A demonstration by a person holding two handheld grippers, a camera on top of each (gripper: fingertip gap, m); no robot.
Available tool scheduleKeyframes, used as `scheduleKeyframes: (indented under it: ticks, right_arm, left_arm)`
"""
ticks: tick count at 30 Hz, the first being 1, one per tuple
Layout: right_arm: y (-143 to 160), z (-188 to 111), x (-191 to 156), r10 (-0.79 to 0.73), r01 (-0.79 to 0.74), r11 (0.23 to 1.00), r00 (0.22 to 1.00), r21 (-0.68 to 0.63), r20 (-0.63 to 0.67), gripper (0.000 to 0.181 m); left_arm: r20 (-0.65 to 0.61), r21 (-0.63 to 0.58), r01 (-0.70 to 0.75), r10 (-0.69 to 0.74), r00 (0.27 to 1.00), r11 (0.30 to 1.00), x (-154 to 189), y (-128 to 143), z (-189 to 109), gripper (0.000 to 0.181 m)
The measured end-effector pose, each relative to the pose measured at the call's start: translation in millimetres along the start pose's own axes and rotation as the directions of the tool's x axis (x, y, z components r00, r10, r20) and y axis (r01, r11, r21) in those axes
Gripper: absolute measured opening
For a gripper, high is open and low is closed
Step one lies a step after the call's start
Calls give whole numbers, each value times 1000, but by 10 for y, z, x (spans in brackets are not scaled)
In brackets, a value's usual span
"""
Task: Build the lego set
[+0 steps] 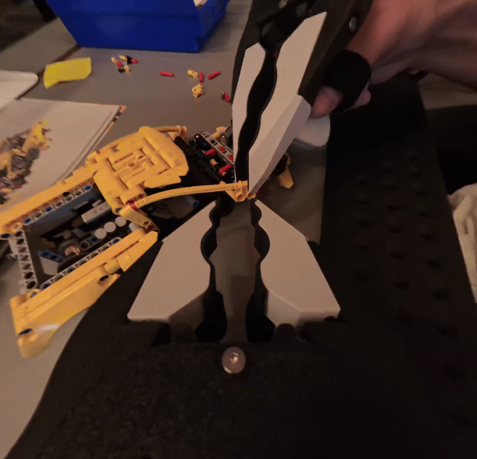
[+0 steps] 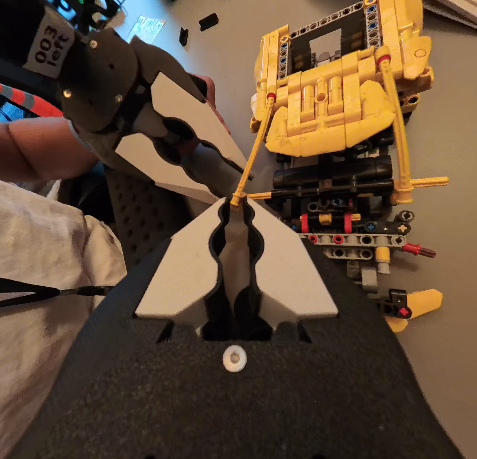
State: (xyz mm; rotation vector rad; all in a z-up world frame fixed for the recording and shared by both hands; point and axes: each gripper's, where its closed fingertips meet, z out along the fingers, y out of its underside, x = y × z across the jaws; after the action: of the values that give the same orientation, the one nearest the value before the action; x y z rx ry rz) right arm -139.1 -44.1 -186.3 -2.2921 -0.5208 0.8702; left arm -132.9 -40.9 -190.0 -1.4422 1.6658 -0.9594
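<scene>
A partly built yellow and black lego vehicle (image 1: 134, 162) lies on the grey table; it also shows in the right wrist view (image 2: 330, 105). A thin yellow flexible rod (image 1: 180, 192) runs from its body to a small connector at its free end (image 2: 236, 197). My left gripper (image 1: 240, 201) is closed on that end, with the connector between its tips. My right gripper (image 2: 236, 202) is shut on the same connector from the opposite side. In the left wrist view the right gripper (image 1: 244, 185) comes down from above. In the right wrist view the left gripper (image 2: 246, 175) reaches in from the upper left.
A blue bin (image 1: 134, 15) stands at the back, with loose red and yellow pins (image 1: 201, 77) in front of it. An instruction booklet (image 1: 51, 136) lies to the left. Small black pieces (image 2: 207, 22) lie beyond the model. A black perforated mat (image 1: 387, 214) and a white cloth (image 2: 38, 240) sit beside the grippers.
</scene>
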Motion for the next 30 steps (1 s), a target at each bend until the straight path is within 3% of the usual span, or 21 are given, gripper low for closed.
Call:
scheduleKeyframes:
  ticks: [12,16,21,30]
  right_arm:
    - [15,1,-5,118,-106,990,983,-90,139,9]
    - [0,17,-59,118,-90,986,971,-139,210,8]
    - [18,85,-32,84,-51,982,980,-180,180,7]
    - [-21,16,60,-143,138,971,990,-193,-13,11]
  left_arm:
    - [180,-31,-403,402,898,915,68,-17,5,12]
    - [185,-66,-354,360,914,933,43,20,0,15]
    - [197,-77,-341,349,916,937,41,5,-27,15]
    - [241,-101,-233,251,938,967,22,4,36,15]
